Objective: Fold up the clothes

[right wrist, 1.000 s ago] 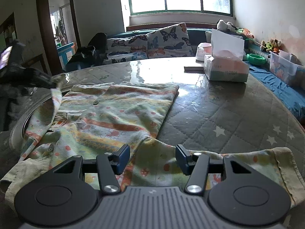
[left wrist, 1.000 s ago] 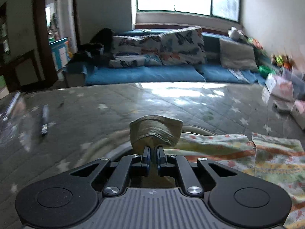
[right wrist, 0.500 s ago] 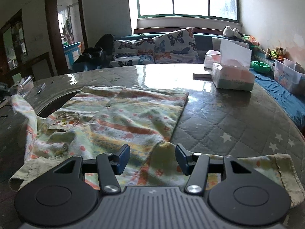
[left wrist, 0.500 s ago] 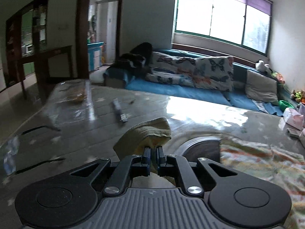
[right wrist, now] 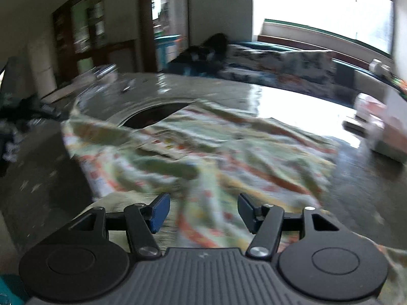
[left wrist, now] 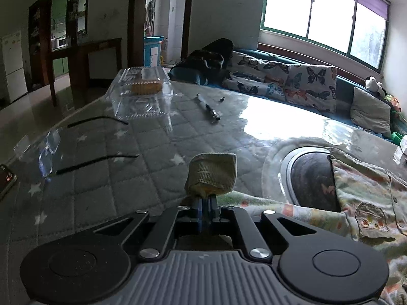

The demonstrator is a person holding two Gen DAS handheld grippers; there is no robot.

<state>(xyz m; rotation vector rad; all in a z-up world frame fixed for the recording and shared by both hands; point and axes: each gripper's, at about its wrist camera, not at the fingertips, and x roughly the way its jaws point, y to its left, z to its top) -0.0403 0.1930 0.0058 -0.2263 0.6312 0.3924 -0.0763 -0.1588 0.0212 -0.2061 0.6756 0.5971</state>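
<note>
A pale green patterned shirt (right wrist: 229, 150) with orange stripes lies spread on the quilted grey table (left wrist: 106, 178). It also shows at the right of the left wrist view (left wrist: 361, 203). My left gripper (left wrist: 206, 203) is shut on the shirt's ribbed olive sleeve cuff (left wrist: 212, 172) and holds it up at the table's left side. My right gripper (right wrist: 202, 209) is open and empty, low over the shirt's near part. The right wrist view is blurred.
A round dark inset (left wrist: 310, 175) lies in the table under the shirt's edge. A clear plastic box (left wrist: 142, 89), a pen (left wrist: 207, 105) and black cables (left wrist: 96, 161) lie at the far left. A tissue box (right wrist: 381, 124) stands at the right. A sofa (left wrist: 292, 81) is behind.
My left gripper has pulled the sleeve cuff out to the left and turned left. My right gripper has swung left and closer over the shirt, still open.
</note>
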